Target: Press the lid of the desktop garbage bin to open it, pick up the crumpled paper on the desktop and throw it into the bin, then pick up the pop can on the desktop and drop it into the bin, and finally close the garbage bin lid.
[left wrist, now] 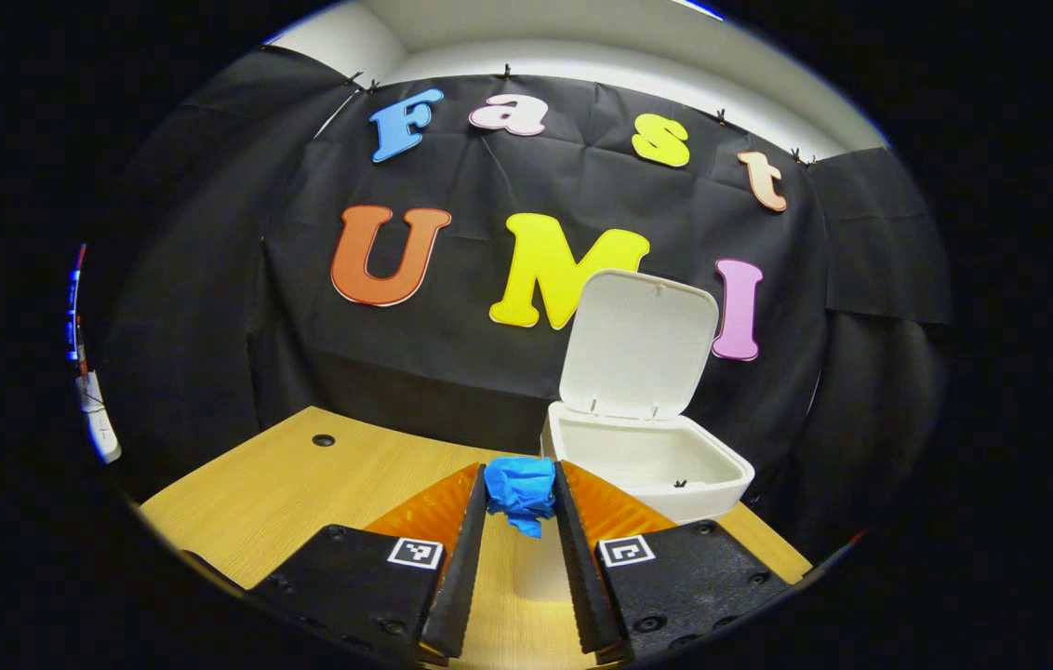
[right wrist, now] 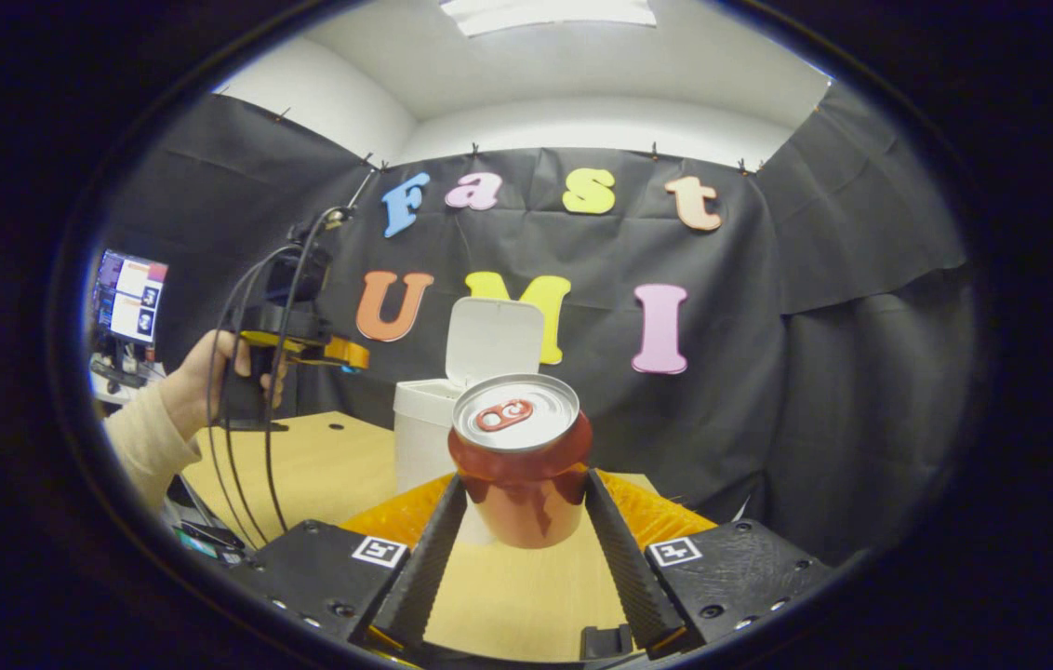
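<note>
The left gripper [left wrist: 521, 507] held the crumpled paper [left wrist: 520, 490], a blue, creased wad, pinched between both ribbed fingers near their tips, above the pale wood-grain desktop [left wrist: 285, 484]. The garbage bin [left wrist: 652, 465] lay just ahead of those jaws and a little to their right, its mouth open and its lid [left wrist: 638, 346] swung up and standing nearly upright behind the opening; the coming drop turned on carrying the wad forward and rightward over the bin's near rim. The bin was white, smooth plastic, boxy with rounded corners, and its inside looked bare from what showed. The right gripper [right wrist: 521, 507] had its jaws closed on the pop can [right wrist: 519, 461], an upright cylinder with its long axis vertical, glossy red walls and a dull silver top with a red pull tab, both fingers pressing its flanks. From these jaws the bin [right wrist: 419, 437] stood straight ahead, behind the can and slightly left. In the right gripper view the left gripper [right wrist: 303, 340], with trailing black cables and a hand [right wrist: 210, 377] in a light sleeve around its grip, hovered left of the bin. By this judgement the left hand was the nearer to releasing, so the paper should go in first.
</note>
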`<action>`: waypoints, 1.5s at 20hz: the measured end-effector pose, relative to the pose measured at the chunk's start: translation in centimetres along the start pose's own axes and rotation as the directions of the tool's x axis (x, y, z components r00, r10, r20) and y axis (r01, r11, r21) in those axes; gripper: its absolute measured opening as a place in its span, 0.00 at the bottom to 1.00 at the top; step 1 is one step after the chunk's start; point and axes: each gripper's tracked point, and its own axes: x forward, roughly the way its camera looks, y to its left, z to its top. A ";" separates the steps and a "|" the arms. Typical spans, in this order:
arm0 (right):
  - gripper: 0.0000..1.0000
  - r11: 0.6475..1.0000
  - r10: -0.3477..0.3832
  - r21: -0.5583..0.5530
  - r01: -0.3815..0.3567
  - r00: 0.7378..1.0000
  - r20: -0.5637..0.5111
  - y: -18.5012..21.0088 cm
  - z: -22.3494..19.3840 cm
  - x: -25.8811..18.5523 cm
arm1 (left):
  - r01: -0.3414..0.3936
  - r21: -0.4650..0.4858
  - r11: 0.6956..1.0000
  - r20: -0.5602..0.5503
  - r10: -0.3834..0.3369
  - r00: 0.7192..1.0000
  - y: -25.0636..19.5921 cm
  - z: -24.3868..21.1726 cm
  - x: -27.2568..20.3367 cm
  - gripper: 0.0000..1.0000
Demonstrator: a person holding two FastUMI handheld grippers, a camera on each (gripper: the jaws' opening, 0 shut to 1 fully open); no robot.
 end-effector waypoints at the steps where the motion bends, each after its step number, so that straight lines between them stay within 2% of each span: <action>1: 0.79 1.000 0.006 -0.006 -0.006 1.000 0.003 0.0 0.0 -0.1 | 0.013 -0.011 1.000 0.012 -0.013 1.000 -0.9 0.8 1.0 0.47; 4: 0.79 1.000 0.004 -0.012 -0.004 1.000 0.013 -0.6 0.3 -0.4 | 0.043 -0.017 0.999 0.068 -0.042 0.997 -3.3 2.9 3.9 0.46; 6: 0.79 1.000 0.002 -0.006 -0.002 1.000 0.014 -1.3 0.2 -0.1 | 0.070 -0.013 0.997 0.063 -0.069 0.996 -5.1 2.9 5.6 0.46; 8: 0.79 1.000 0.003 0.008 -0.003 1.000 0.005 -1.8 0.0 0.3 | 0.111 0.017 0.994 0.050 -0.112 0.992 -6.7 2.3 6.9 0.46; 10: 0.79 1.000 -0.011 0.027 0.011 1.000 -0.009 -2.7 -0.4 0.8 | 0.173 0.000 0.985 0.050 -0.173 0.984 -9.2 1.8 7.9 0.46; 12: 0.79 0.999 -0.025 0.037 0.026 1.000 -0.018 -3.4 -0.6 1.0 | 0.191 0.004 0.982 0.040 -0.191 0.981 -10.6 1.3 8.5 0.47; 13: 0.79 0.999 -0.029 0.038 0.030 0.999 -0.019 -3.6 -0.8 1.1 | 0.198 0.009 0.980 0.030 -0.198 0.980 -11.2 0.8 8.9 0.52; 14: 0.79 0.999 -0.034 0.041 0.035 0.999 -0.020 -3.8 -0.7 1.2 | 0.208 0.013 0.978 0.025 -0.208 0.978 -11.7 0.6 9.0 0.47; 16: 0.79 0.998 -0.041 0.047 0.041 0.999 -0.016 -4.2 -0.6 1.3 | 0.229 0.026 0.973 0.008 -0.229 0.973 -12.6 0.0 9.1 0.47; 30: 0.79 0.998 -0.047 0.039 0.048 0.998 -0.035 -4.0 -1.9 2.0 | 0.241 0.256 0.936 0.078 -0.269 0.960 -14.4 0.1 7.1 0.47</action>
